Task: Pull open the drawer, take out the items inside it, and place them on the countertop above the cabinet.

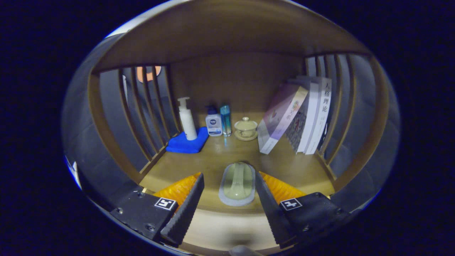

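**Open fingers flank a pale green item on the counter**

Nearest the camera, the hand-held gripper (229, 188) holds its two fingers spread wide, with nothing pressed between them. Between the fingertips, lying flat on the wooden counter (302, 170), sits a pale green oblong item (237, 183) in a light grey rim, near the counter's front edge. Neither finger touches it, as far as the view shows.

Beyond the item, along the wooden back wall, stands a row of smaller things. A white pump bottle (187, 119) stands upright on a folded blue cloth (186, 144) by the slatted left side. Just beside the cloth stands a short white bottle with a blue cap (213, 122), and touching or nearly touching it a slim teal bottle (225, 119). Next along, a cream lidded cup (245, 128) rests on its saucer. To its right, several books (302, 113) lean tilted against the slatted right side, the outermost one sloping most. A wooden shelf board spans above everything.
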Tool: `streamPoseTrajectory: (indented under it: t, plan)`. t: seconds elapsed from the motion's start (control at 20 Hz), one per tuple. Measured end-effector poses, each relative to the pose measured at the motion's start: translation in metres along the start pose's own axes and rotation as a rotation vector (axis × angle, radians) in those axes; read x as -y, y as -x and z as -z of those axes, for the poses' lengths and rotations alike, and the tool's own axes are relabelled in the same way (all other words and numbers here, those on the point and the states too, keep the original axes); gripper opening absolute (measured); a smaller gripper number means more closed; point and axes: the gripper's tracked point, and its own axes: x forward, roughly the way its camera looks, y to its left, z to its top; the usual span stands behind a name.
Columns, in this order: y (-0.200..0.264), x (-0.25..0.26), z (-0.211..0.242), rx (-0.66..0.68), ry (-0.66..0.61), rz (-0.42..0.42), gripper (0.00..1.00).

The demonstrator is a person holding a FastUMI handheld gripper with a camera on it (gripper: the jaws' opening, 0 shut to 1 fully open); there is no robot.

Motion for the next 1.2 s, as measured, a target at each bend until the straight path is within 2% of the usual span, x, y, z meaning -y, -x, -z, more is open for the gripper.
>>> streamPoseTrajectory:
  t: [0.2,0.3,0.65,0.9,1.2]
  plan:
    - [0.057,-0.003,0.001,0.146,0.006,-0.024,0.94]
    - [0.080,0.001,0.010,0.216,0.003,-0.027,1.00]
    - [0.159,0.010,0.070,0.393,-0.010,-0.012,0.99]
    - [0.185,0.014,0.121,0.442,-0.015,0.030,0.99]
    - [0.178,0.010,0.200,0.428,-0.019,0.051,0.99]
